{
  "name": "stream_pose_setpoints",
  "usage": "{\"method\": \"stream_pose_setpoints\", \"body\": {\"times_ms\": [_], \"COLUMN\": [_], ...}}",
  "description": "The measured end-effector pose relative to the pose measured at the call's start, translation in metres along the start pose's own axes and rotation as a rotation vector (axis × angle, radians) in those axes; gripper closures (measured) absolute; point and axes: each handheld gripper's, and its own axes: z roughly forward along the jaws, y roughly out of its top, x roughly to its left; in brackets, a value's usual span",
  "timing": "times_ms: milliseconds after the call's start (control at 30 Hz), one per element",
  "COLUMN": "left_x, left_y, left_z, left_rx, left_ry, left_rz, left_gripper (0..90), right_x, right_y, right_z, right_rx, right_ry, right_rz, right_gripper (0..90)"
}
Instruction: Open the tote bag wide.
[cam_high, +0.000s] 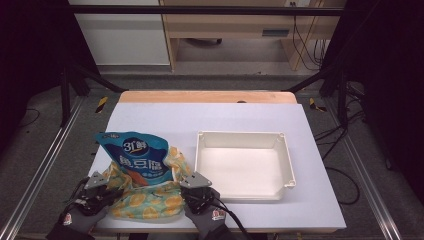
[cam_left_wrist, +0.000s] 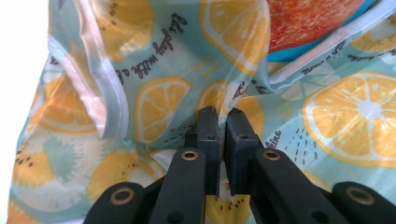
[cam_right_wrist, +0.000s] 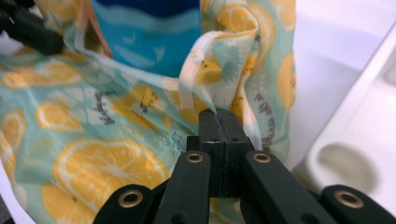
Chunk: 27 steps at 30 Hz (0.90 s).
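Clearly the thin, limp orange-slice-printed plastic bag (cam_high: 150, 200) around the blue snack pouch (cam_high: 137, 155) is slippery; left gripper (cam_left_wrist: 223, 122) and right gripper (cam_right_wrist: 218, 120) each pinch its rim, probably the best hold.

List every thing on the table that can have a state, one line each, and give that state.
Lemon-print bag: lying crumpled on the table, mouth open, pinched at both near corners.
Blue snack packet: partly inside the bag, top sticking out.
White tray: empty, upright, beside the bag.
Left tool: shut on the bag's fabric.
Right tool: shut on the bag's fabric.
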Motion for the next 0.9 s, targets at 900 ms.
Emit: {"method": "stream_pose_setpoints", "body": {"times_ms": [900], "left_x": [0.000], "left_y": [0.012], "left_z": [-0.050], "left_rx": [-0.220], "left_ry": [0.019], "left_rz": [0.005], "left_gripper": [63.2], "right_x": [0.004], "right_y": [-0.022], "right_z": [0.018], "right_rx": [0.054], "right_ry": [0.003], "right_rz": [0.001], "right_gripper": [90.0]}}
